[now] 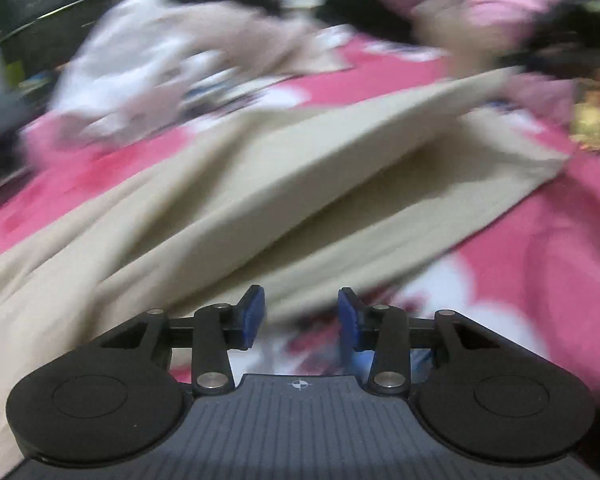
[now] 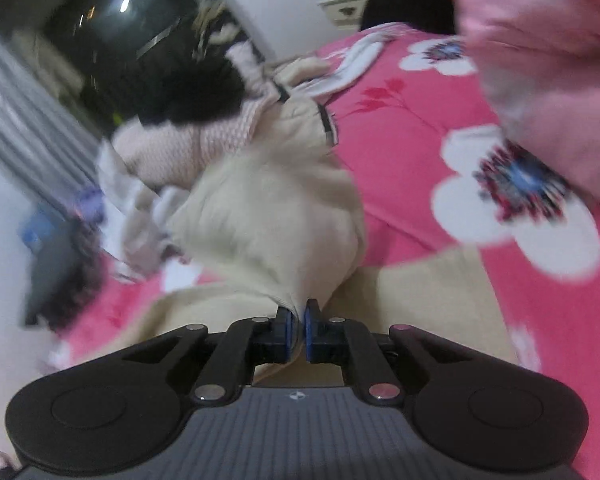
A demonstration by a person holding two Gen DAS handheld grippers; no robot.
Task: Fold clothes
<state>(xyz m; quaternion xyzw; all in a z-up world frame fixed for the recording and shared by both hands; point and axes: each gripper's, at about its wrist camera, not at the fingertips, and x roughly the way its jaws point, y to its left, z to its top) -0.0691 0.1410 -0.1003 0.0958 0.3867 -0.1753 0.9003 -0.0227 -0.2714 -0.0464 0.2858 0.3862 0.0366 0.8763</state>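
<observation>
A beige garment [image 1: 284, 168] lies spread and partly folded over a pink flowered bedsheet [image 1: 560, 248]. My left gripper [image 1: 301, 314] hovers at its near edge, open, its blue pads apart with nothing between them. In the right wrist view my right gripper [image 2: 299, 320] is shut on a bunched corner of the beige garment [image 2: 272, 216], which rises from the pads in a gathered lump. More of the beige cloth lies flat beneath it. Both views are blurred by motion.
A pile of other clothes, white, pale pink and black [image 2: 204, 120], lies at the far side of the bedsheet [image 2: 412, 148]. A pink garment [image 2: 540, 60] hangs at the upper right. A dark window [image 2: 132, 20] and a small white shelf [image 2: 344, 6] stand behind the bed.
</observation>
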